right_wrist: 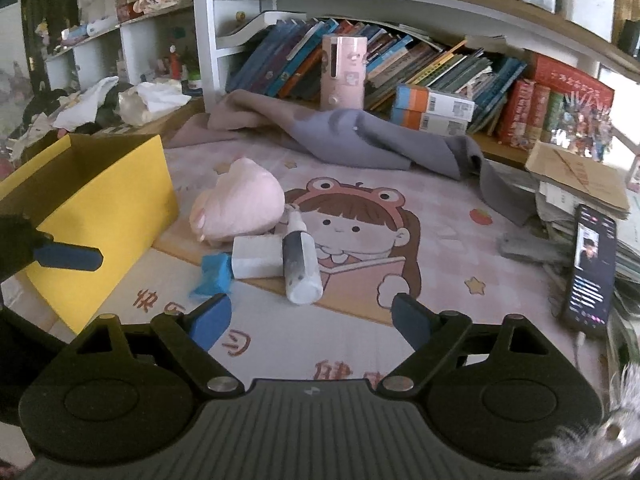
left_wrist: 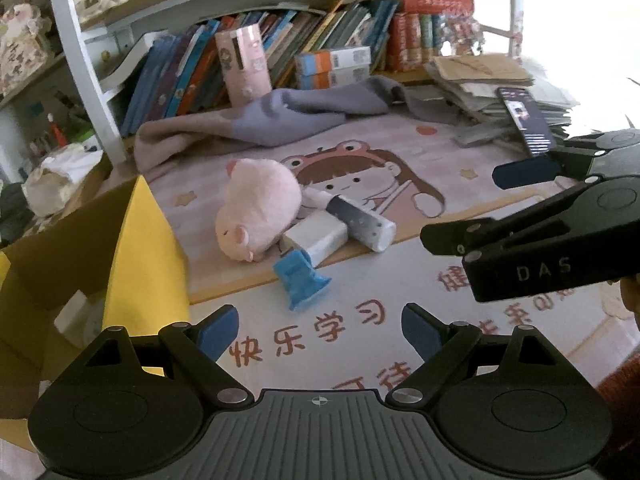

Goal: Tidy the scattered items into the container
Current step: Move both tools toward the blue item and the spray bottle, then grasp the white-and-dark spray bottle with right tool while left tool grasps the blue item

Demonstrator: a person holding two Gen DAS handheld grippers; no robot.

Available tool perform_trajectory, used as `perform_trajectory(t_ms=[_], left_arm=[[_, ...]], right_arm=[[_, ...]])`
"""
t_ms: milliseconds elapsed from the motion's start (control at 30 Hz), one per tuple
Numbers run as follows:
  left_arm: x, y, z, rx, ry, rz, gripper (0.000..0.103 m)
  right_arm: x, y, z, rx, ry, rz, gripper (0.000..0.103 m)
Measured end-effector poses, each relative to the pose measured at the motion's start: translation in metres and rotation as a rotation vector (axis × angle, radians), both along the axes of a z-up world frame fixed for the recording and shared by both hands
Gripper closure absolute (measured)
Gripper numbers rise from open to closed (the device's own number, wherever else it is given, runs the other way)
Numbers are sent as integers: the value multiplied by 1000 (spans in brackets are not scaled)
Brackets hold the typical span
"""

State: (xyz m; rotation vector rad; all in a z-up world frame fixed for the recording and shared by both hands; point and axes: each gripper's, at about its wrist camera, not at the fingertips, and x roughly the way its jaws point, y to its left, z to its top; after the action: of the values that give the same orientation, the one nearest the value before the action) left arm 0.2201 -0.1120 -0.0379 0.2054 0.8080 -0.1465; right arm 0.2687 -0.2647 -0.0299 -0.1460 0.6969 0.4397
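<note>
A pink plush pig point(left_wrist: 256, 212) point(right_wrist: 236, 206) lies on the cartoon desk mat. Against it rest a white box point(left_wrist: 316, 238) point(right_wrist: 258, 256), a white-and-dark spray bottle point(left_wrist: 356, 220) point(right_wrist: 300, 266) and a blue plastic piece point(left_wrist: 300, 282) point(right_wrist: 214, 274). The yellow cardboard box point(left_wrist: 136, 256) point(right_wrist: 100, 216) stands open at the left. My left gripper point(left_wrist: 320, 330) is open and empty, just short of the blue piece. My right gripper point(right_wrist: 310, 322) is open and empty in front of the bottle; it shows at the right of the left wrist view point(left_wrist: 492, 204).
A grey cloth point(right_wrist: 360, 140) lies crumpled behind the items. Books fill the shelf point(right_wrist: 400, 64) at the back, with a pink cylinder point(right_wrist: 344, 72) before them. A lit phone point(right_wrist: 592, 268) leans on a stack of papers point(right_wrist: 576, 184) at the right.
</note>
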Motion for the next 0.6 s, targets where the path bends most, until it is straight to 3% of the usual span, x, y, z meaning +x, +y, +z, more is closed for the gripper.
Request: perform_trajectory(t_ms=[600], left_arm=[[54,-7,-40,9,94,127,24]], right_arm=[[85,20,-36,29,91,96,26]])
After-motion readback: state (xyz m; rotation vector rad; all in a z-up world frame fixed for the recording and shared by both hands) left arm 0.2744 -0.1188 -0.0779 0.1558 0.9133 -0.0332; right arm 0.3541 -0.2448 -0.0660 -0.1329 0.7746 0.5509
